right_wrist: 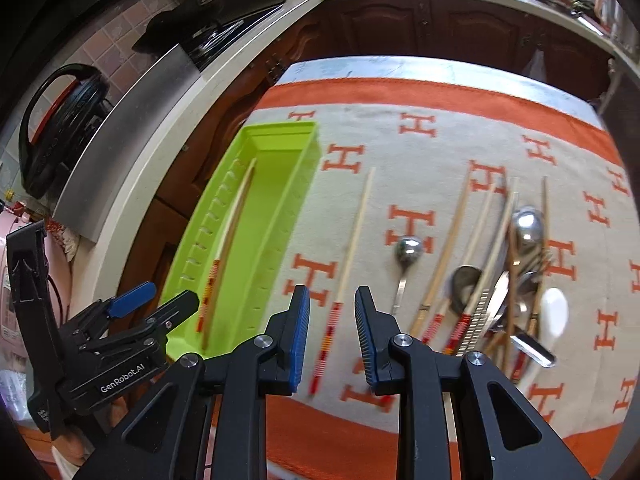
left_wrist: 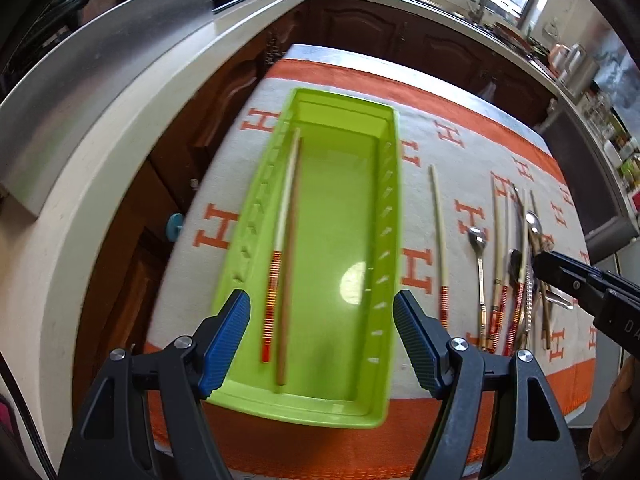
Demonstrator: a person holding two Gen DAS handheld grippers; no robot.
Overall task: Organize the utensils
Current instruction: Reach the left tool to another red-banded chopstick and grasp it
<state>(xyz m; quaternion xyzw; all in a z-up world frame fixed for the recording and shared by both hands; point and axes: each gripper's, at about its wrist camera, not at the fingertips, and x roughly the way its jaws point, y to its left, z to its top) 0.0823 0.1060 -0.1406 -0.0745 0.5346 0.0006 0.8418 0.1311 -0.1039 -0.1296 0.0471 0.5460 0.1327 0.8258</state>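
A lime green tray [left_wrist: 390,184] [right_wrist: 308,148] lies lengthwise on the cloth. Inside, along its left wall, rest a pale chopstick with a red-striped handle [left_wrist: 286,200] and a plain brown one [left_wrist: 289,264]. My left gripper [left_wrist: 322,300] hovers open over the tray's near end, holding nothing. My right gripper [right_wrist: 331,296] stands narrowly open above the cloth, its pads pressing on nothing. A single red-handled chopstick [right_wrist: 352,240] [left_wrist: 439,240] lies on the cloth below the gap. To the right lie a small spoon [right_wrist: 407,250] and a heap of chopsticks and spoons [right_wrist: 504,280] [left_wrist: 516,280].
A grey cloth with orange border and H marks [right_wrist: 420,128] covers the small table. Dark wooden cabinets [left_wrist: 360,24] and a pale counter [left_wrist: 100,168] curve around its far and left sides. A black pot [right_wrist: 60,128] sits on the counter. A person's hand [left_wrist: 612,420] shows at lower right.
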